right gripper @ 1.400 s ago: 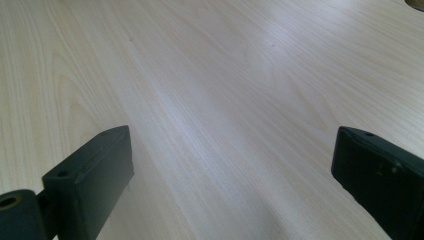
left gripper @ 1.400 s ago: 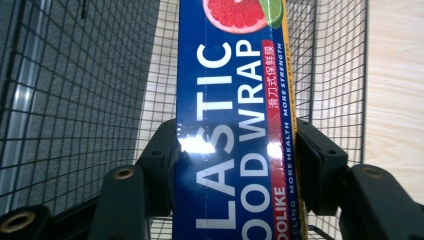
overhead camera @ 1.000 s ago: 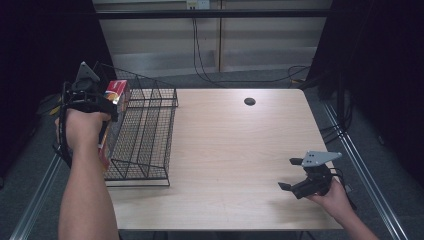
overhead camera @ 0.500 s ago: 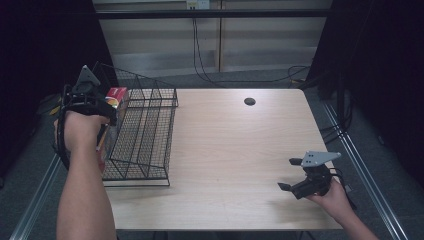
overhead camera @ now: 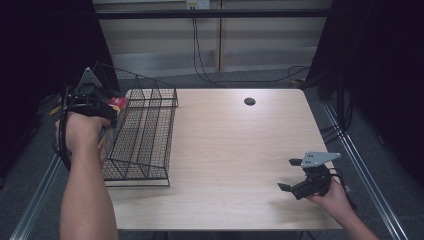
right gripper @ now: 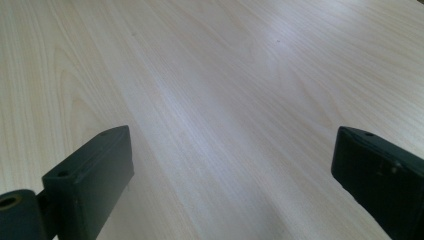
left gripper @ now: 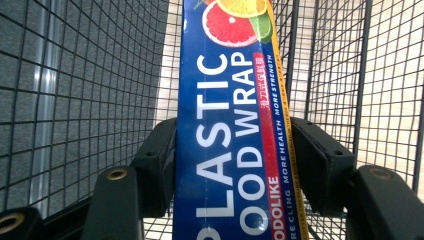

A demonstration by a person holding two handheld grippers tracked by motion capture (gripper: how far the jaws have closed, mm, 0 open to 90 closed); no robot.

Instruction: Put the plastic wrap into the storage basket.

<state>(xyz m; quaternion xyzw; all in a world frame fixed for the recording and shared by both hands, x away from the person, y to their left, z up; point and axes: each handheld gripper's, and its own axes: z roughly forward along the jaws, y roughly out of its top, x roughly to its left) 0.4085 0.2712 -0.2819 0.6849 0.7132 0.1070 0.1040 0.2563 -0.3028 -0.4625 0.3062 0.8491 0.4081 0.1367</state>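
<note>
A blue plastic food wrap box (left gripper: 230,125) stands between the jaws of my left gripper (left gripper: 234,145), inside the black wire basket (left gripper: 90,75). The jaws have just been opening, but both pads still lie against the box's sides. In the high view the left gripper (overhead camera: 107,111) is at the basket's (overhead camera: 150,91) far left corner, and the box's red end (overhead camera: 118,103) shows beside it. My right gripper (overhead camera: 288,175) rests open low over the table (overhead camera: 235,150) at the front right. Nothing is between its jaws (right gripper: 232,165), just bare wood.
The basket takes up the table's left side. A small dark hole (overhead camera: 249,101) sits in the tabletop near the far edge. Cables (overhead camera: 200,60) hang behind the table, and metal rails (overhead camera: 357,165) run along both sides.
The box's red end sits slightly lower at the basket's left wall than a second ago. The right gripper has not moved.
</note>
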